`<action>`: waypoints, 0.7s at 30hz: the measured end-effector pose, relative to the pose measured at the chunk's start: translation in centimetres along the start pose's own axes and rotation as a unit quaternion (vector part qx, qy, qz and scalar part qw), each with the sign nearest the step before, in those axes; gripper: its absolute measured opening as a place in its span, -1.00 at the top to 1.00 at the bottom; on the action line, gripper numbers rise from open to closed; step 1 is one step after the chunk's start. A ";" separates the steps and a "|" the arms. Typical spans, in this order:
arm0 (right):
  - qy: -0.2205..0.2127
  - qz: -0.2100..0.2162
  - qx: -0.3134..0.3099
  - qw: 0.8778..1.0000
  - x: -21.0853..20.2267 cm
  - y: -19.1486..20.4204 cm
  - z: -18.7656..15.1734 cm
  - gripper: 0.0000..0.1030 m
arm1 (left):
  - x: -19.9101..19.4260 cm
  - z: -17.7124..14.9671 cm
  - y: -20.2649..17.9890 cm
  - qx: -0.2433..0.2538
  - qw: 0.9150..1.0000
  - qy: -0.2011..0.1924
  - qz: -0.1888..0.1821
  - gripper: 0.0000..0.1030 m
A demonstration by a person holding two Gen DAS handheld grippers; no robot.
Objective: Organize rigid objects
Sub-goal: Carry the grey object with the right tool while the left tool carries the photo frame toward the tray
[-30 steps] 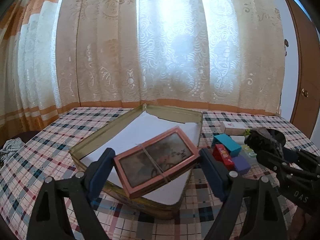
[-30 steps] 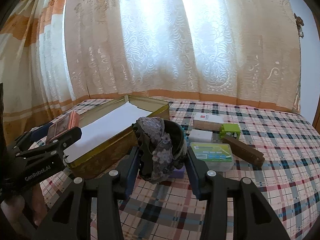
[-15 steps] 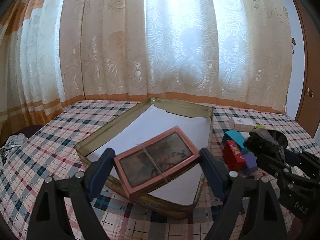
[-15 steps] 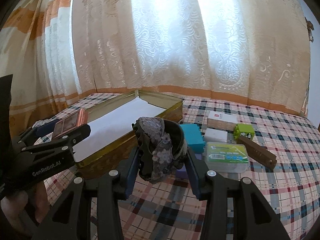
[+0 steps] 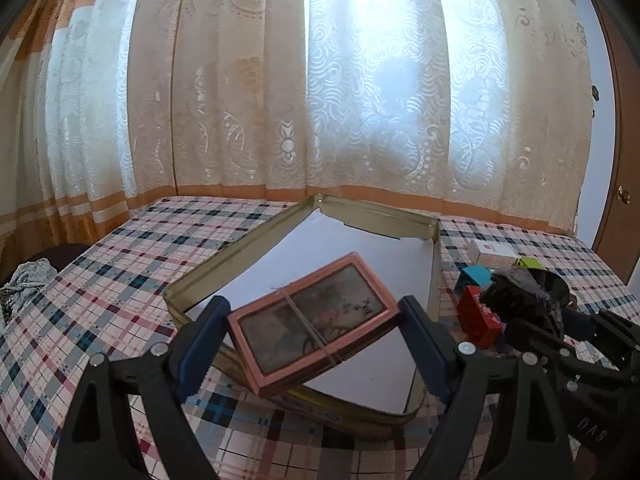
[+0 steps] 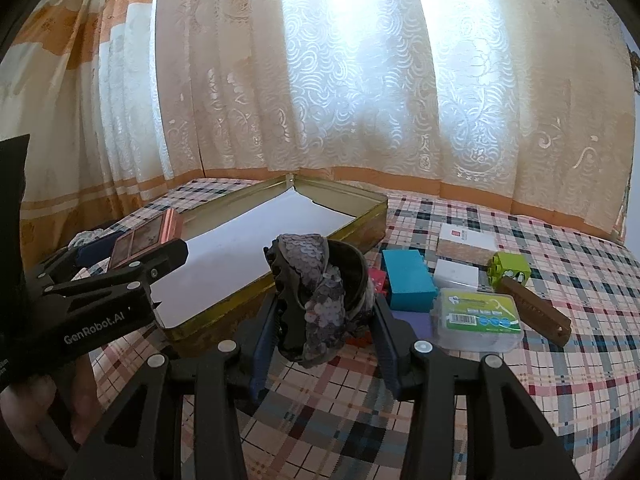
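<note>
My left gripper (image 5: pixel 314 336) is shut on a pink-rimmed flat box (image 5: pixel 312 322) bound with a rubber band, held tilted above the near end of an open gold tin (image 5: pixel 376 216) lined with white paper. The pink box (image 6: pixel 144 236) also shows in the right wrist view, left of the tin (image 6: pixel 352 208). My right gripper (image 6: pixel 322 316) is shut on a dark sequined bundle (image 6: pixel 320 292), held above the checked tablecloth just right of the tin; it shows at the right of the left wrist view (image 5: pixel 524 292).
Right of the tin lie a teal box (image 6: pixel 406 280), a red box (image 5: pixel 478 320), a purple block (image 6: pixel 412 322), white boxes (image 6: pixel 466 240), a green cube (image 6: pixel 510 270), a clear plastic case (image 6: pixel 478 318) and a brown bar (image 6: pixel 536 312). Curtains hang behind the table.
Both grippers have pulled back and tilted up slightly with their loads, so the tin and the boxes sit lower and farther in view. Both grips are unchanged.
</note>
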State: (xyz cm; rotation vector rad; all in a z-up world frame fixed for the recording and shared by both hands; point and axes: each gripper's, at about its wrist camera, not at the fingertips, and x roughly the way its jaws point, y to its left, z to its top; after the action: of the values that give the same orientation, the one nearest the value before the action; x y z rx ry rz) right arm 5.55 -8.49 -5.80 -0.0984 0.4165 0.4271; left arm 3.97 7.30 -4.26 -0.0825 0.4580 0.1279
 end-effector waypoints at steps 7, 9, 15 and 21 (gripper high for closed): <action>0.001 0.004 0.000 1.000 0.2 0.2 0.0 0.08 | 0.0 0.1 0.3 0.002 1.000 -0.003 0.008 -0.67; 0.001 0.005 -0.001 1.000 0.2 0.1 0.0 0.08 | 0.1 0.1 0.4 0.003 1.000 -0.003 0.010 -0.67; 0.001 0.009 -0.001 1.000 0.4 0.2 0.1 0.08 | 0.2 0.2 1.1 0.001 1.000 -0.004 0.018 -0.67; 0.003 0.013 -0.004 1.000 0.9 0.4 0.3 0.08 | 0.4 0.4 1.6 0.003 1.000 -0.004 0.023 -0.67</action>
State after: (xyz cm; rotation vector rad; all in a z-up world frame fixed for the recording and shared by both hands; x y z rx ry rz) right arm 6.20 -7.70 -5.86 -0.1023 0.4215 0.4537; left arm 4.28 8.92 -4.21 -0.0651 0.4533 0.1727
